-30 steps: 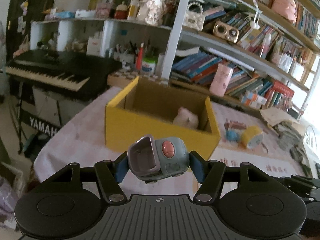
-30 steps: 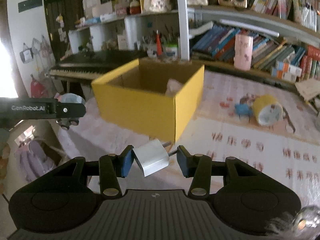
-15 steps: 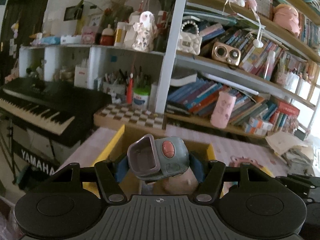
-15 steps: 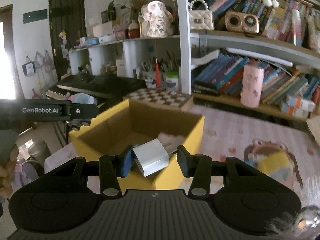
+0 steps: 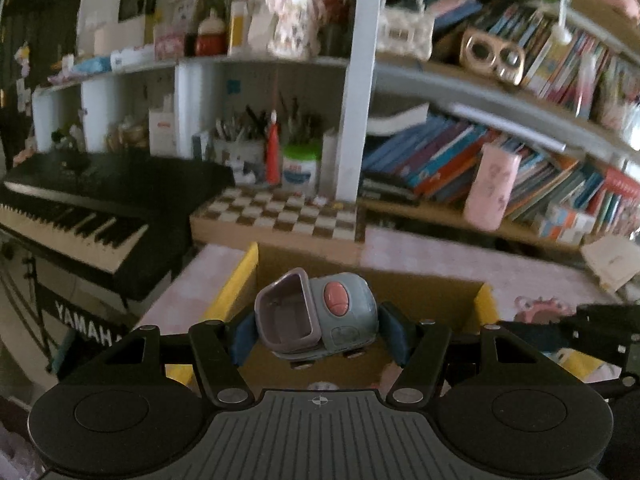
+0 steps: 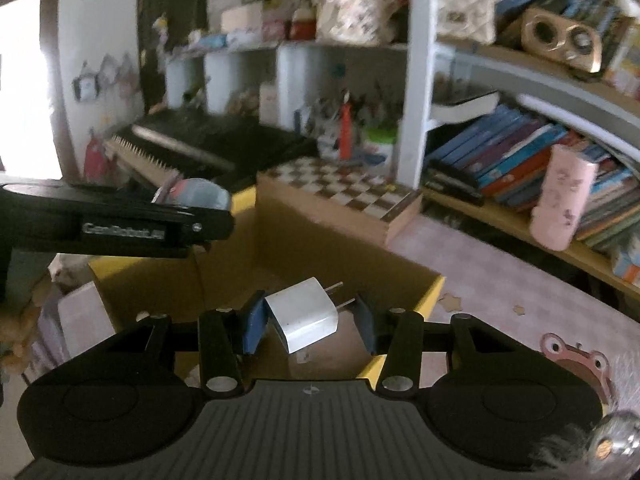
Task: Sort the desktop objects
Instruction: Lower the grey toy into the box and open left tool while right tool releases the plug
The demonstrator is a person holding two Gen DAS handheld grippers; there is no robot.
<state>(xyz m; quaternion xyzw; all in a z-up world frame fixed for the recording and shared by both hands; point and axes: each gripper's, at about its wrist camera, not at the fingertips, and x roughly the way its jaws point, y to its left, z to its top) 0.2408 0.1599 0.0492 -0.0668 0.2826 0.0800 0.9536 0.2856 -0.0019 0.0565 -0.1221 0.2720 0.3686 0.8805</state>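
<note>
Left claw grips grey toy truck; right claw spread wide around white plug charger. Pink-clothed bench lower right; cluttered bookshelf behind.

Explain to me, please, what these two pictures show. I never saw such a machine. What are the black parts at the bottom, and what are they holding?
No robot is here. A person holds a pair of hand tongs in each hand, and a small camera on each pair looks forward along its two fingers. The black shapes at the bottom are the tongs themselves.

One picture is from the left tongs. They grip a small grey toy truck with a pink button. The other is from the right tongs, whose fingers have parted around a white charger plug; I cannot tell whether it is still touching a pad.

Both hang over an open yellow cardboard box on a table with a pink cloth. Behind stand bookshelves, a checkered board and a black Yamaha keyboard.
</note>
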